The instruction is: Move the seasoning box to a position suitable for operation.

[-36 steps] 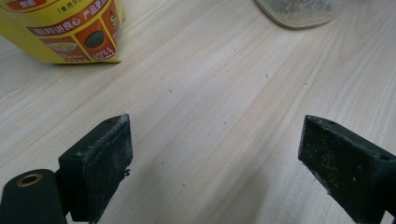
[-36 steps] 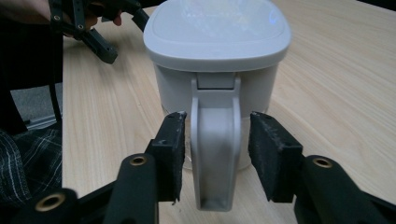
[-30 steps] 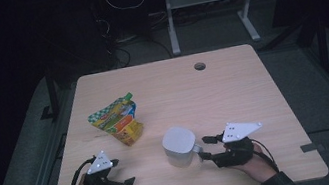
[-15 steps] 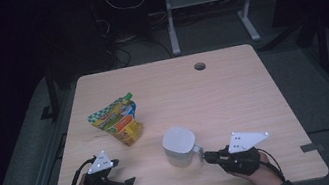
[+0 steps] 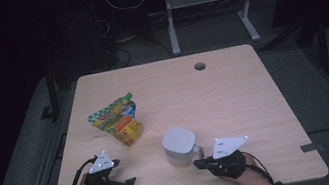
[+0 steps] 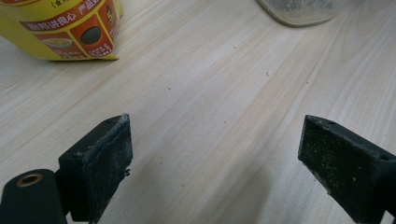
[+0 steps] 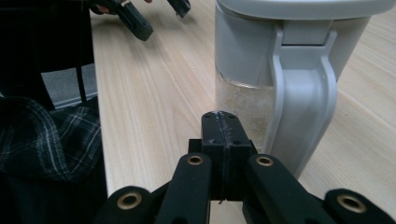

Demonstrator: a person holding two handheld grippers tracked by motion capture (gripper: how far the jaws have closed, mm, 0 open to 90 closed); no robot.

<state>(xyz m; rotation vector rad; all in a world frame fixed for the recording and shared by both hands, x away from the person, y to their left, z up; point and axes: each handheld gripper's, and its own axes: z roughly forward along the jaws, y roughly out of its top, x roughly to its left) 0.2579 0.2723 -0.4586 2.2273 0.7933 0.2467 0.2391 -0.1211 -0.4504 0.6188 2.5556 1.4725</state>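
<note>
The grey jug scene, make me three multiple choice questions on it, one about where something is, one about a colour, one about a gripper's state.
1. Where does the snack pouch lie from the jug in the high view?
A. upper left
B. lower right
C. on top of it

2. What colour is the jug's handle?
A. red
B. grey
C. black

3. How do the jaws of the right gripper stand?
A. wide open
B. clamped on the pouch
C. shut with nothing between them

Answers: 1 A, the pouch lies up and left of the jug on the table. 2 B, the right gripper view shows a pale grey handle. 3 C, the two pads meet flat beside the handle.
</note>
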